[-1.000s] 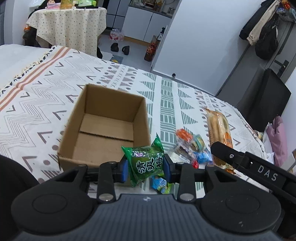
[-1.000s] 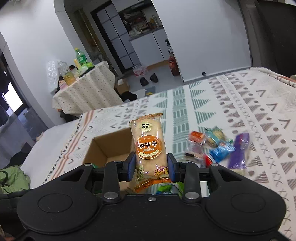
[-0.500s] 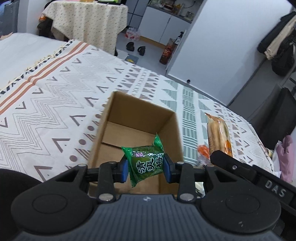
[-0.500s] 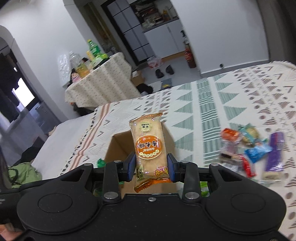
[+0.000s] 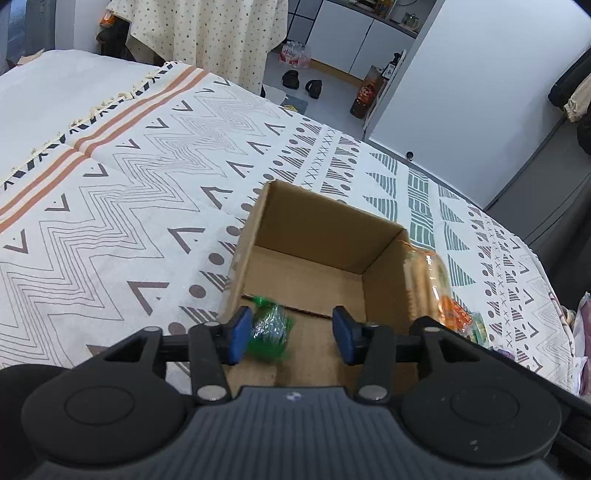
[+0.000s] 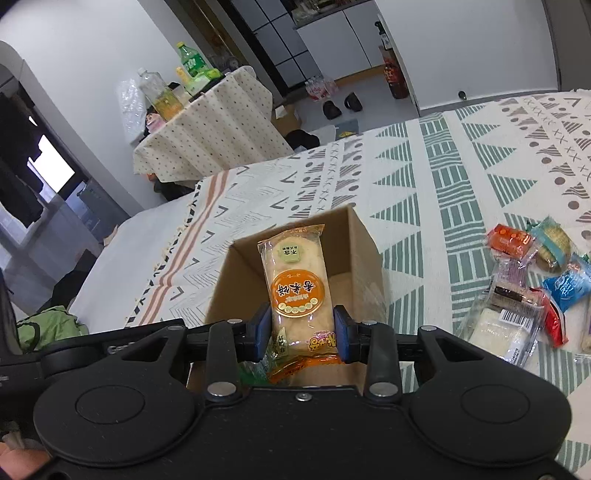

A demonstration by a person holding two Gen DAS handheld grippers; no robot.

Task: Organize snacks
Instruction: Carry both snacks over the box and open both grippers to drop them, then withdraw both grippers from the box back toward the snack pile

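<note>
An open cardboard box [image 5: 325, 236] stands on the patterned bedspread. My left gripper [image 5: 290, 334] hangs open over the box's near edge. A green candy packet [image 5: 269, 328] is blurred just by the left pad, inside the box, free of the jaws. My right gripper [image 6: 301, 332] is shut on an orange rice-cracker pack [image 6: 297, 288], held upright over the same box [image 6: 354, 258]. That pack [image 5: 424, 284] shows blurred at the box's right wall in the left wrist view. Loose snacks [image 6: 524, 288] lie in a pile right of the box.
The bedspread [image 5: 110, 206] stretches wide to the left of the box. A table with a dotted cloth and bottles [image 6: 207, 122] stands beyond the bed. Shoes and a bottle sit on the floor near white cabinets [image 5: 332, 29]. Dark clothing lies at the far left [image 6: 48, 328].
My left gripper has opened and the green candy packet has dropped from it into the box. Both grippers moved forward over the box, the right one keeping its rice-cracker pack.
</note>
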